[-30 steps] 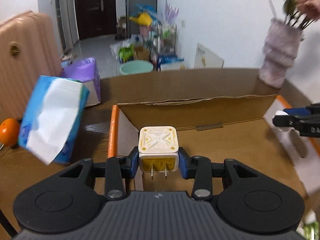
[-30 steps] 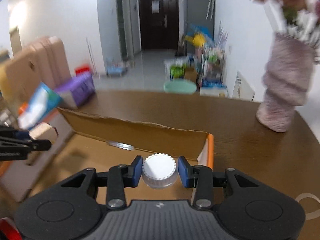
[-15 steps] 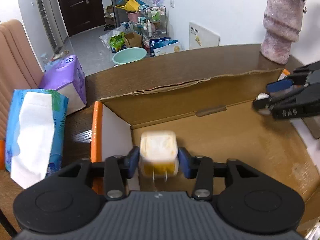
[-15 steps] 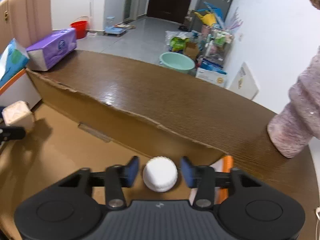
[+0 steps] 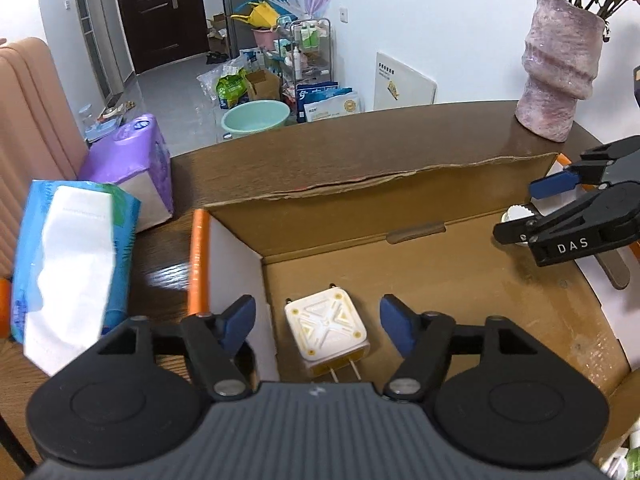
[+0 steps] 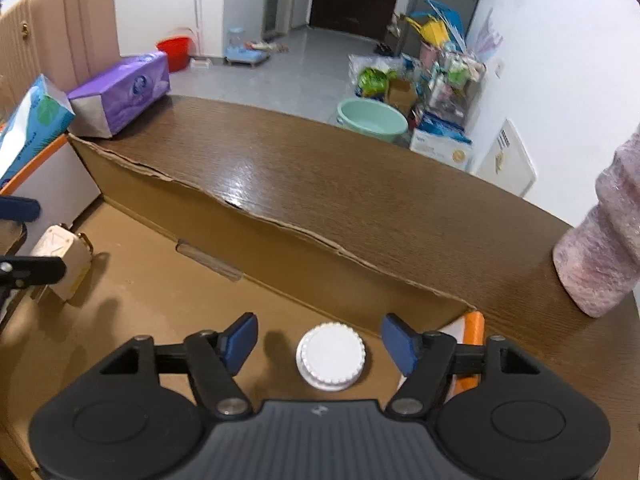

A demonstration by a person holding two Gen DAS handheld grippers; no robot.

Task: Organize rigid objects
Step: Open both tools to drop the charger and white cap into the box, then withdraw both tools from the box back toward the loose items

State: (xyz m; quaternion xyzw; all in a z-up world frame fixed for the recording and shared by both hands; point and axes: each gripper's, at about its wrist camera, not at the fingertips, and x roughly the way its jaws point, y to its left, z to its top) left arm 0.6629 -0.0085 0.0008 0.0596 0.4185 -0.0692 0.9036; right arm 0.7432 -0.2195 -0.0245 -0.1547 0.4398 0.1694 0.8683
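Observation:
A white and yellow plug adapter [image 5: 326,330] lies on the floor of an open cardboard box [image 5: 380,196], near its left wall. My left gripper [image 5: 318,322] is open, its jaws apart on either side of the adapter without touching it. A white ridged bottle cap [image 6: 331,356] lies on the box floor at the right end. My right gripper [image 6: 319,342] is open with its jaws wide around the cap. The adapter also shows in the right wrist view [image 6: 62,266], and the right gripper shows in the left wrist view [image 5: 532,208].
The box sits on a brown wooden table [image 6: 360,192]. A blue tissue pack [image 5: 68,264] and a purple tissue pack [image 5: 132,164] lie left of the box. A pink vase [image 5: 560,68] stands at the back right. An orange object [image 5: 3,304] is at the far left.
Both grippers lowered into the box and opened. The adapter left the left jaws and now lies on the box floor. The cap left the right jaws and lies on the floor.

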